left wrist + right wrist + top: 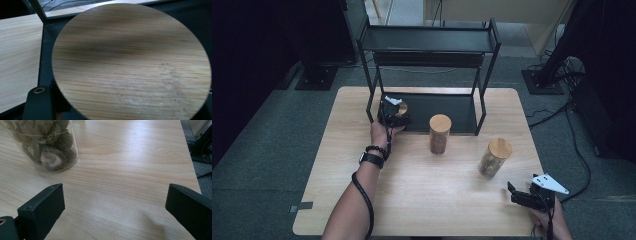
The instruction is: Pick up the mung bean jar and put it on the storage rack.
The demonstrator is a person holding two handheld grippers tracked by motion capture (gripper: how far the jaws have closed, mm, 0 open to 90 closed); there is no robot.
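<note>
Left gripper (395,116) jaws clamped on round bamboo-lidded jar (130,62), upright, over black metal rack's lower shelf (447,107). Right gripper (526,196) jaws wide, empty, nearest the mushroom jar (47,147).

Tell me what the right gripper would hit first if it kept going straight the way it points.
Probably nothing: the right gripper has bare table ahead between open jaws. The mushroom jar sits off to the left, likely just outside its line.

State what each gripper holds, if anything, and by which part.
The left gripper is shut on a wooden-lidded jar, apparently just below its lid. The right gripper is open, holding nothing.
</note>
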